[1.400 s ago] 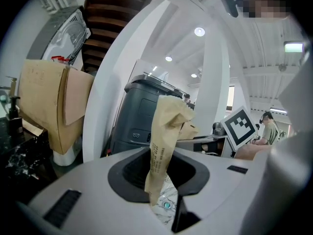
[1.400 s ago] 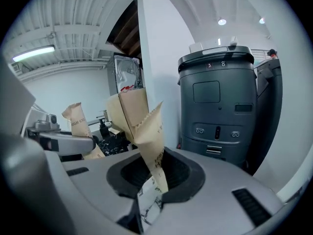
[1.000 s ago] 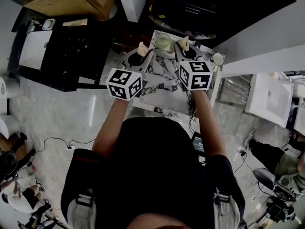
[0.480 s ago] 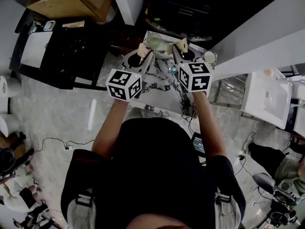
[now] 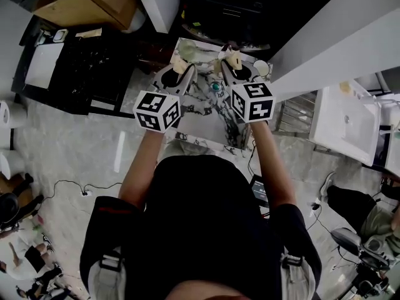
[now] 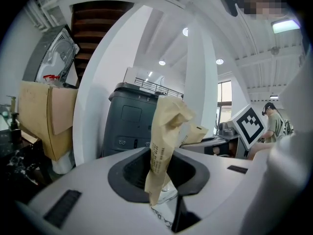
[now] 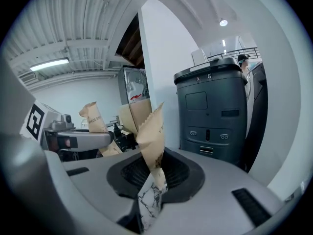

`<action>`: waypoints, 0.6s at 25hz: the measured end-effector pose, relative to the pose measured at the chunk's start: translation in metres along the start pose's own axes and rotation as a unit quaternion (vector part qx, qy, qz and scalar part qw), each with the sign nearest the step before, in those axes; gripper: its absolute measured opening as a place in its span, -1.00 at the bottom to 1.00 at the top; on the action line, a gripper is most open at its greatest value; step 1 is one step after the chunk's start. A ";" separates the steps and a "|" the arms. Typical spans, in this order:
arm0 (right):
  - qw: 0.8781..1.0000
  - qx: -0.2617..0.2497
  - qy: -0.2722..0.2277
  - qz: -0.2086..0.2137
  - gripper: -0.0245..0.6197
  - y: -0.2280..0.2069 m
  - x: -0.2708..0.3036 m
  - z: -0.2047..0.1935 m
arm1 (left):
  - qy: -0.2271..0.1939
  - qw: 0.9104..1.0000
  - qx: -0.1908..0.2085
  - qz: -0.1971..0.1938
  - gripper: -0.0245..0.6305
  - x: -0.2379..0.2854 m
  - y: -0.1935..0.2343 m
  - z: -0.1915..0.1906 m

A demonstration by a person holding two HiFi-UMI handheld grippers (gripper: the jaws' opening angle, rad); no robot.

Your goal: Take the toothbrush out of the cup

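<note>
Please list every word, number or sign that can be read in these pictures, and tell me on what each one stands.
"8": on the top edge of the grey machine.
"HIGH": apparently the start of the print on the left paper strip; the rest is blurred.
Print on the right paper strip: too blurred to read.
Marker cubes: black square patterns only, no letters.

- Dark grey bin (image 7: pixel 210 121): a white "8" on the front edge of its lid.
- Tan paper strip (image 7: pixel 92 117), left of the bin: capitals starting "HIGH", the rest too small to read.
- Nearer paper strip (image 7: pixel 152 136), in front of the bin: faint print, unreadable.
</note>
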State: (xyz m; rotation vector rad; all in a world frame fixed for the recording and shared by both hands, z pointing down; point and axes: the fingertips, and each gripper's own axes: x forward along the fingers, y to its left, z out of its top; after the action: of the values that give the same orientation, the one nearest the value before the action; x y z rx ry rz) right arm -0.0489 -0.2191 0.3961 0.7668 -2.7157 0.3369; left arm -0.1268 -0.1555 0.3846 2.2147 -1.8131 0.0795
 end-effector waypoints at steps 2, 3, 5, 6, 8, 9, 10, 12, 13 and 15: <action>1.000 -0.003 -0.001 0.005 -0.70 -0.004 -0.009 -0.003 | -0.002 1.000 0.006 0.005 -0.65 0.002 -0.008 -0.002; 1.000 -0.003 -0.003 0.008 -0.70 -0.007 -0.013 -0.004 | -0.002 1.000 0.007 0.007 -0.65 0.003 -0.012 -0.003; 1.000 0.000 -0.004 0.014 -0.70 -0.011 -0.021 -0.008 | -0.003 1.000 0.010 0.011 -0.65 0.003 -0.021 -0.005; 1.000 0.001 -0.003 0.017 -0.70 -0.012 -0.024 -0.010 | -0.001 1.000 0.012 0.013 -0.65 0.002 -0.026 -0.006; 1.000 0.002 -0.002 0.021 -0.70 -0.013 -0.030 -0.012 | 0.002 1.000 0.021 0.016 -0.65 -0.001 -0.035 -0.007; 1.000 0.002 -0.002 0.022 -0.70 -0.012 -0.031 -0.013 | 0.005 1.000 0.026 0.017 -0.65 -0.003 -0.037 -0.007; 1.000 0.002 -0.002 0.023 -0.70 -0.011 -0.032 -0.013 | 0.006 0.999 0.030 0.019 -0.65 -0.006 -0.038 -0.007; 1.000 0.004 -0.004 0.026 -0.70 -0.008 -0.033 -0.012 | 0.009 0.999 0.032 0.022 -0.65 -0.009 -0.036 -0.007; 1.000 0.005 -0.005 0.027 -0.70 -0.007 -0.033 -0.012 | 0.009 0.999 0.031 0.022 -0.65 -0.011 -0.035 -0.007; 0.999 0.009 -0.009 0.029 -0.70 -0.004 -0.034 -0.011 | 0.009 0.999 0.031 0.023 -0.65 -0.013 -0.033 -0.007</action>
State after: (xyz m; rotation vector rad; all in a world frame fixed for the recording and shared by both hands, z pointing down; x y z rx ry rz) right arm -0.0172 -0.2034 0.3948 0.6990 -2.7609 0.3685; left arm -0.0965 -0.1354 0.3825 2.2056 -1.8769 0.1657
